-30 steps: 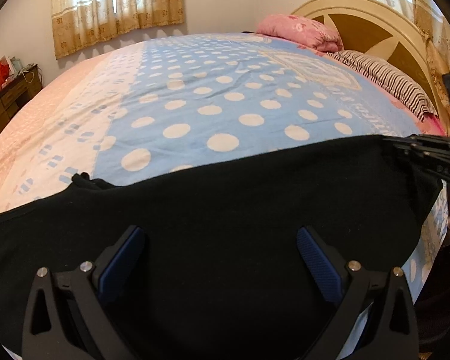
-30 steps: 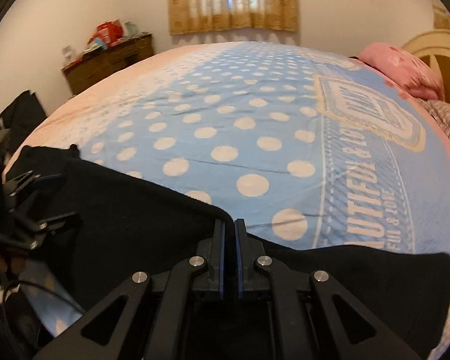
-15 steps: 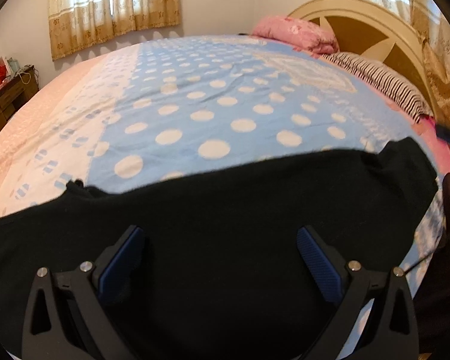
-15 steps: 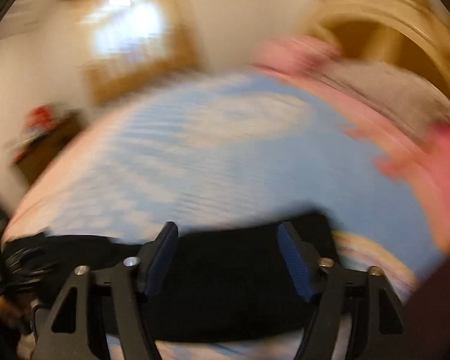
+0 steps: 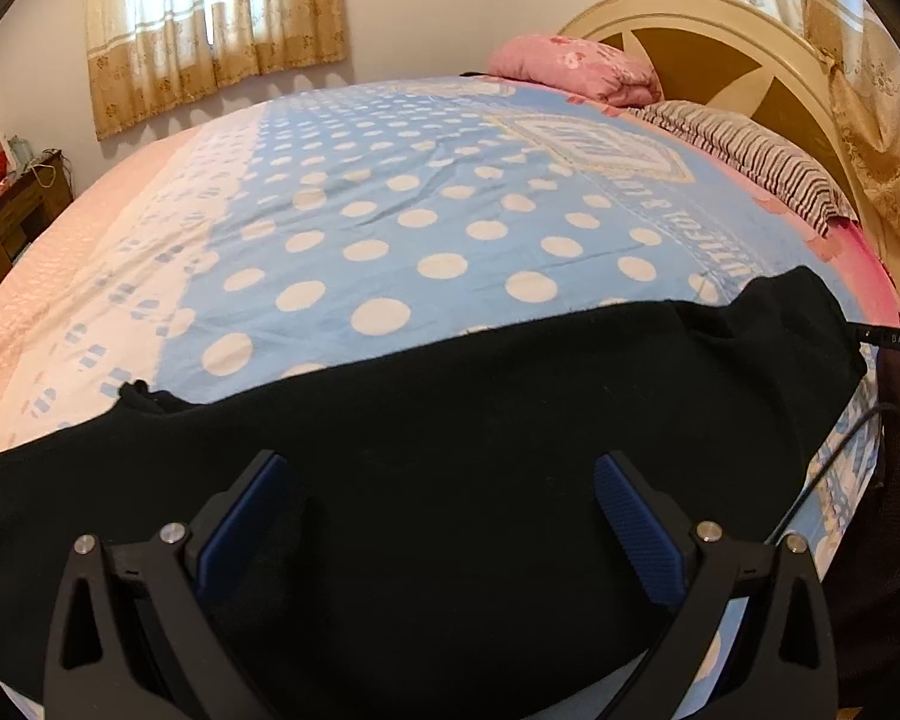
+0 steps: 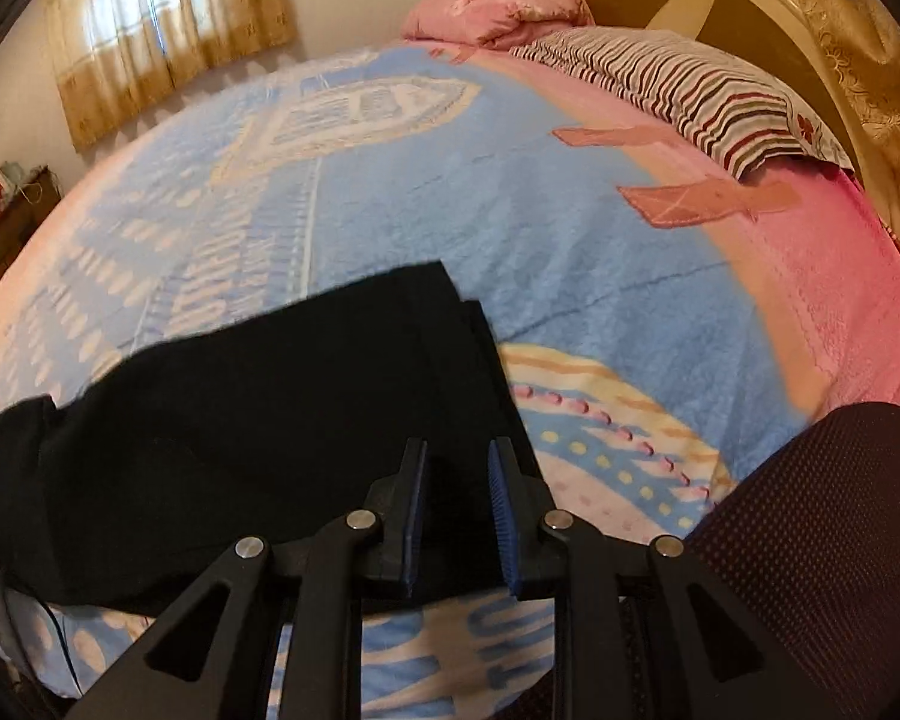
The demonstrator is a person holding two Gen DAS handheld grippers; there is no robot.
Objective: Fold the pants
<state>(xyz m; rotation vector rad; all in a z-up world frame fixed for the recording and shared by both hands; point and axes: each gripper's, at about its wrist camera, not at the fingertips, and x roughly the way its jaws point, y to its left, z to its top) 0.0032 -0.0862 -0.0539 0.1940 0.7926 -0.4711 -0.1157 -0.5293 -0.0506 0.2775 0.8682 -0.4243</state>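
Note:
Black pants (image 5: pixel 450 396) lie flat across the near edge of the bed, their long side running left to right. My left gripper (image 5: pixel 441 462) hovers over their middle, open wide, with nothing pinched between the blue pads (image 5: pixel 630 516). In the right wrist view the pants (image 6: pixel 270 396) end in a folded corner. My right gripper (image 6: pixel 457 447) sits over that right end with its jaws closing to a narrow gap. Black cloth shows behind the gap, but the pads do not press on it.
The blue dotted blanket (image 5: pixel 390 210) covers the bed beyond the pants. A pink pillow (image 5: pixel 570 66) and a striped pillow (image 5: pixel 750 156) lie by the headboard (image 5: pixel 720 30). A dresser (image 5: pixel 6 216) stands far left. A dark mesh surface (image 6: pixel 810 540) fills the lower right.
My right gripper let go of the pants' far edge, swung to their right end and rolled; its jaws opened, then narrowed. The pants' right end settled flat. The left gripper stayed put.

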